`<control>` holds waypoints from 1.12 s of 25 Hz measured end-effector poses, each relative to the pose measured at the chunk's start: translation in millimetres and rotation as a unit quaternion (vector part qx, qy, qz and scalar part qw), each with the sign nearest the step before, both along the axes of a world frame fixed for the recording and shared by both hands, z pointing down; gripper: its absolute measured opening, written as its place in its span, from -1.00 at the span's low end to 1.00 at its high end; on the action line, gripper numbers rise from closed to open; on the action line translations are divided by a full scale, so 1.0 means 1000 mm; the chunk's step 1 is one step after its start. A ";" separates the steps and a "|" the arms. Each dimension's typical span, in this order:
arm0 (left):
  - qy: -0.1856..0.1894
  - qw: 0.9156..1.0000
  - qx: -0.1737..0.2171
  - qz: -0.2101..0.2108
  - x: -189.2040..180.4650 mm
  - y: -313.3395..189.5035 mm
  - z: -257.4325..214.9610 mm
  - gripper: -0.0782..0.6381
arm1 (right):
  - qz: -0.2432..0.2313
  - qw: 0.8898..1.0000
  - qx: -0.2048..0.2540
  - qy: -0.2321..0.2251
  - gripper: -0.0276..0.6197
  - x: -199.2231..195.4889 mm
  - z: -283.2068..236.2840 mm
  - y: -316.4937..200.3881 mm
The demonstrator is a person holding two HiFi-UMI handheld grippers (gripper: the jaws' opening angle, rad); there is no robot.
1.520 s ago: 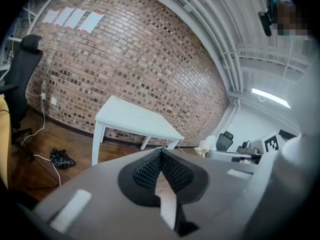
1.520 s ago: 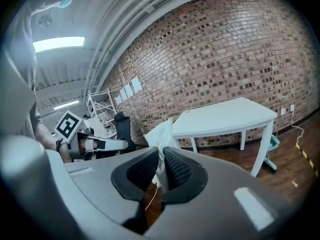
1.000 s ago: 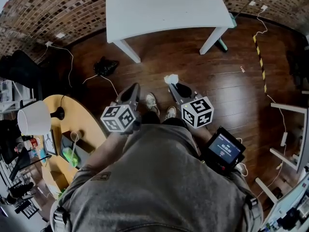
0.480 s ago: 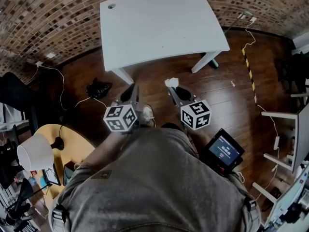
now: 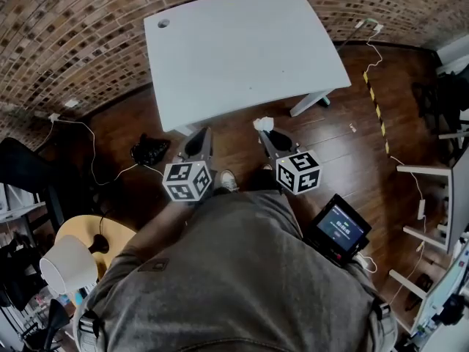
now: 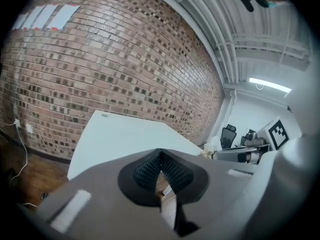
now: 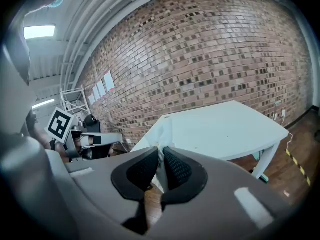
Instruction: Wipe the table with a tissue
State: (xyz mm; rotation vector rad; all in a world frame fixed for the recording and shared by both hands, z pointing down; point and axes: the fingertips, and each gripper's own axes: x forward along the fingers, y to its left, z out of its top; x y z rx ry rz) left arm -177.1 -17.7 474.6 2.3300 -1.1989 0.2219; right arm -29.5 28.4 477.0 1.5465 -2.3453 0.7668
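Note:
A white table (image 5: 242,50) stands against the brick wall, just ahead of both grippers. My right gripper (image 5: 265,128) is shut on a crumpled white tissue (image 5: 261,122), held over the floor short of the table's near edge. The tissue (image 7: 162,134) sticks up between the jaws in the right gripper view, with the table (image 7: 225,129) behind it. My left gripper (image 5: 196,139) is shut with nothing in it, level with the right one. In the left gripper view the table (image 6: 120,139) lies ahead, and the right gripper (image 6: 212,148) with its tissue shows at the right.
Dark wooden floor (image 5: 344,152) surrounds the table. A black bundle with cables (image 5: 150,150) lies left of the near table leg. A round yellow side table (image 5: 80,229) with a white lamp (image 5: 67,264) is at the lower left. A handheld screen (image 5: 338,227) hangs at my right side.
The view has moved forward: the table now fills more of the head view and sits closer to both grippers. The yellow side table and lamp have slid down and left. Both grippers stay shut.

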 end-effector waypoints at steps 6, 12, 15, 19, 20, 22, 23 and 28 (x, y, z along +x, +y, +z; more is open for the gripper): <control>-0.012 1.000 -0.010 0.007 0.021 -0.030 0.005 -0.78 | -0.001 1.000 -0.007 -0.006 -0.79 0.019 0.006 -0.032; -0.024 0.999 -0.022 -0.013 0.046 -0.068 0.016 -0.78 | -0.017 1.000 -0.019 -0.010 -0.79 0.049 0.018 -0.072; -0.029 0.999 -0.030 -0.019 0.062 -0.086 0.019 -0.78 | -0.021 0.999 -0.028 -0.014 -0.79 0.069 0.024 -0.094; -0.039 0.998 -0.044 -0.031 0.085 -0.105 0.026 -0.78 | -0.028 0.999 -0.040 -0.017 -0.79 0.098 0.032 -0.118; -0.042 0.997 -0.047 -0.034 0.091 -0.109 0.028 -0.78 | -0.030 0.998 -0.043 -0.017 -0.79 0.105 0.035 -0.124; -0.048 0.996 -0.056 -0.041 0.101 -0.116 0.033 -0.78 | -0.035 0.998 -0.051 -0.018 -0.79 0.118 0.042 -0.133; -0.051 0.996 -0.062 -0.046 0.105 -0.119 0.036 -0.78 | -0.038 0.998 -0.057 -0.018 -0.79 0.124 0.046 -0.137; -0.066 0.992 -0.086 -0.071 0.118 -0.130 0.050 -0.78 | -0.050 0.995 -0.085 -0.015 -0.79 0.149 0.070 -0.154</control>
